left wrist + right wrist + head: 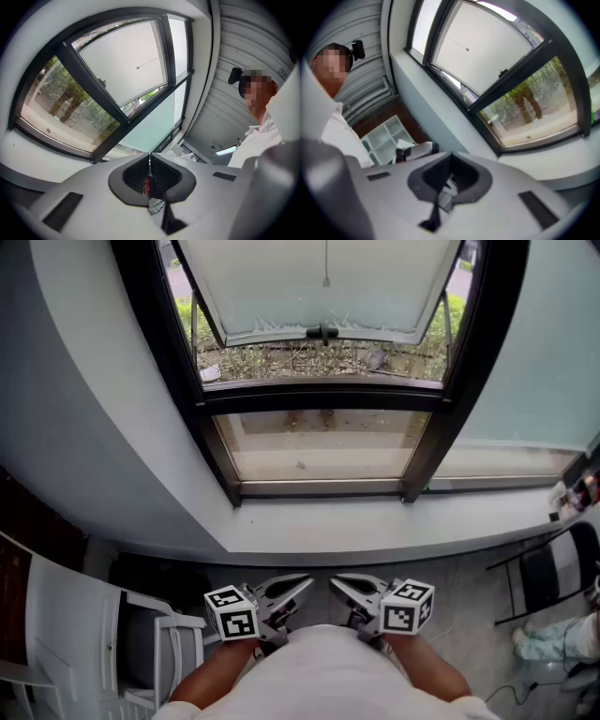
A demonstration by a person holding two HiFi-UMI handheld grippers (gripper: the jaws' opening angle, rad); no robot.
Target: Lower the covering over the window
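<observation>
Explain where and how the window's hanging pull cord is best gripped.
Probably just above the small toggle ending the pull cord. Come level from the room side, jaws closing from left and right: the cord hangs thin and vertical before the window, and the toggle would stop slipping.

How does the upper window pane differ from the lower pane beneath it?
The upper black-framed window pane looks pale and opaque; the lower black-framed pane is clear, showing ground outside. The upper pane stands swung open at its bottom edge; the lower pane is shut. Both have black frames.
</observation>
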